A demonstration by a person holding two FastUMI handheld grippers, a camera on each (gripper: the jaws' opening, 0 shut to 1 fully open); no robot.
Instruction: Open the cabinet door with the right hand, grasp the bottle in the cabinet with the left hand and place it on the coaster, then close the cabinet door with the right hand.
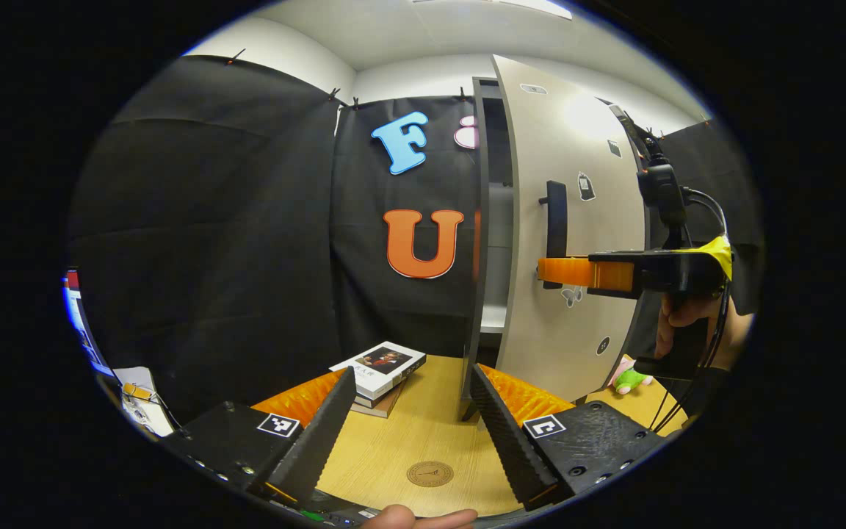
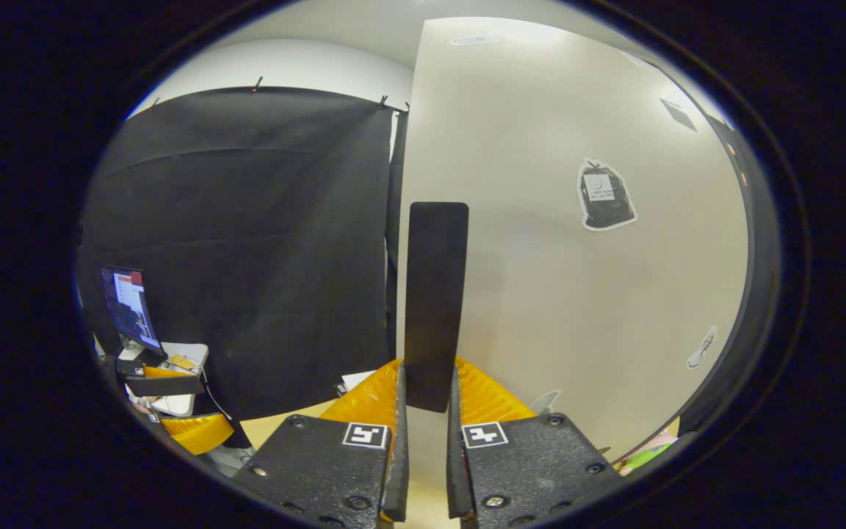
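The beige cabinet door (image 1: 577, 147) stands partly open, with a narrow gap (image 1: 496, 242) into the cabinet at its left edge. The door hides most of the inside. My right gripper (image 1: 551, 272) is held by a hand at the black door handle (image 1: 556, 220). In the right gripper view that handle (image 2: 435, 294) runs upright between the fingers, and the right gripper (image 2: 428, 367) is shut on its lower end. The round brown coaster (image 1: 429, 473) lies on the wooden table (image 1: 423, 419), just in front of my left gripper (image 1: 412, 375). That gripper is open and holds nothing.
A small stack of books (image 1: 382, 367) lies on the table left of the cabinet. A green plush toy (image 1: 628, 378) sits beyond the door's lower right. A monitor (image 2: 129, 301) and desk clutter stand far left. The left gripper (image 2: 188, 426) appears low beside them.
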